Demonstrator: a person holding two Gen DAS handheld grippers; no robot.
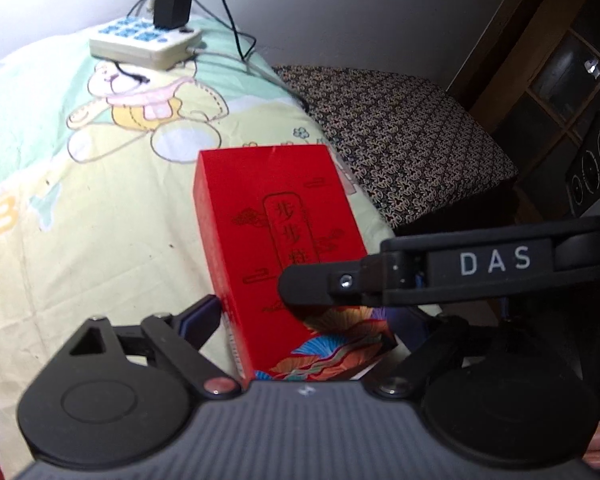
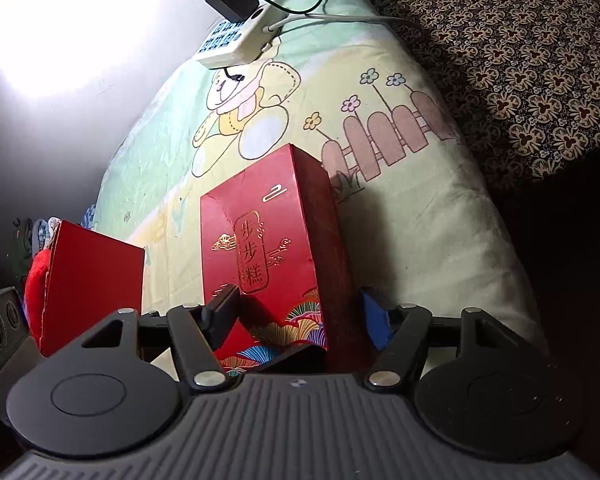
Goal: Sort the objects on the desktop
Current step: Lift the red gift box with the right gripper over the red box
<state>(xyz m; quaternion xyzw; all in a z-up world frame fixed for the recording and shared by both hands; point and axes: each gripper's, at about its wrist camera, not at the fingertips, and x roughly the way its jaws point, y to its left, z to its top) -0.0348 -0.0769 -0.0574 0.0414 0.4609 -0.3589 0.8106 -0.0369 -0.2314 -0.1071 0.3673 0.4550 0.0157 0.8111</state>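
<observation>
One tall red cardboard box with gold characters lies on the bear-print cloth, clamped by both the left gripper and right gripper. One plain red carton stands beside the box; one white power strip lies beyond it.

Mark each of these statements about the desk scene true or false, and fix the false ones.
1. Both claws flank the same red gift box. True: left claw, right claw.
2. The power strip has a black adapter plugged in. True.
3. The cloth is plain white. False: it has a cartoon bear and fence print.
4. The red gift box is the only red item. False: a second red box stands to its left in the right wrist view.
</observation>
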